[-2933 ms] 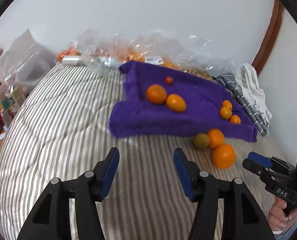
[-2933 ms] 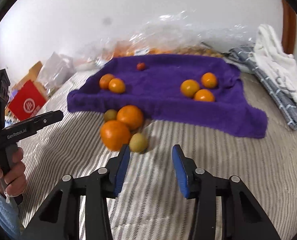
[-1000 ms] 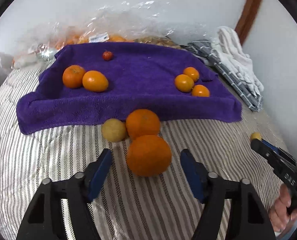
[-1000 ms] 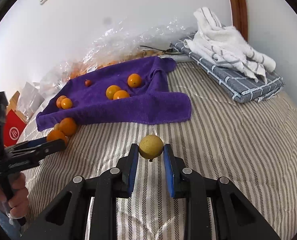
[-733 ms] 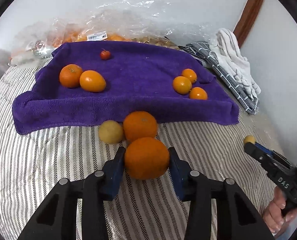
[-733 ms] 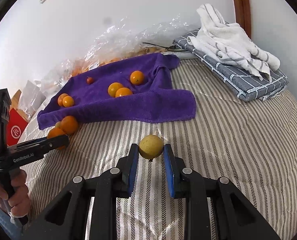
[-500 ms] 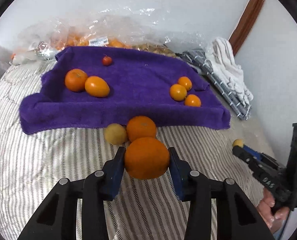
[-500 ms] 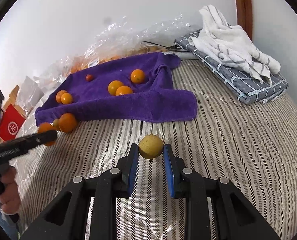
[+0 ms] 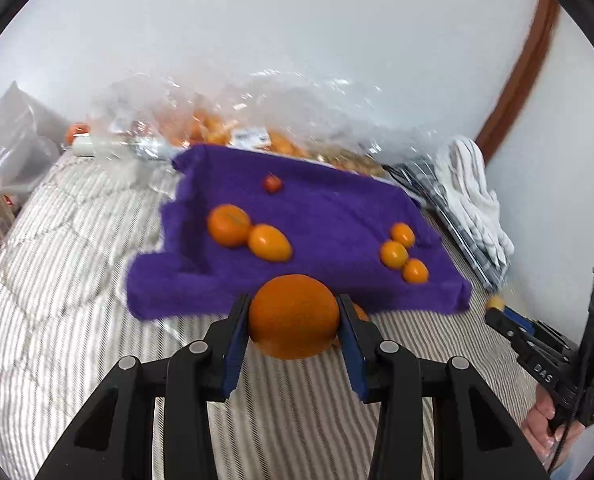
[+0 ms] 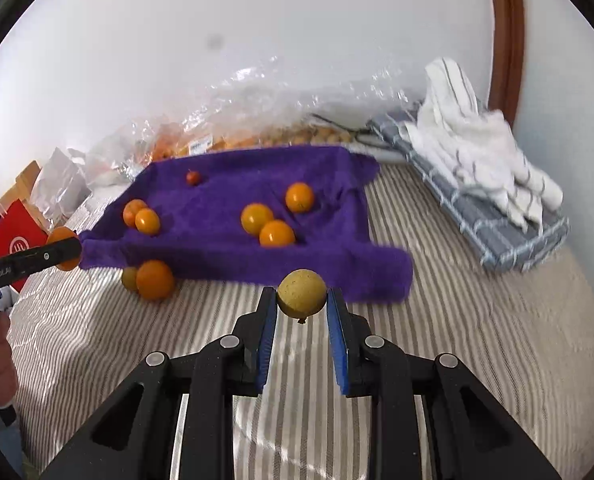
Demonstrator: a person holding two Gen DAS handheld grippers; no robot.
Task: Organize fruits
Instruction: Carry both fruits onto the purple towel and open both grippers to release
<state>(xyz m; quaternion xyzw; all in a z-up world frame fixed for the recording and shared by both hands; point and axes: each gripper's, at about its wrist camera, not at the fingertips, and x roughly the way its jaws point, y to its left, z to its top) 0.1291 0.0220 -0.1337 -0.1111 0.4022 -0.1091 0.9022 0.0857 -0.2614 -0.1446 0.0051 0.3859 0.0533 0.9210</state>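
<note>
Large orange (image 9: 293, 316) now aloft in left hand-held gripper (image 9: 293, 330).

Both views are bright with soft daylight. Motion blur smears the purple towel (image 9: 297, 232) edges. Strong fisheye bending and black corners. Glare on plastic wrap (image 10: 257, 92) at 12 o'clock.

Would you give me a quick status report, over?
Left gripper shut on large orange. Right gripper shut on yellow fruit. Purple towel ahead, path unobstructed.
</note>
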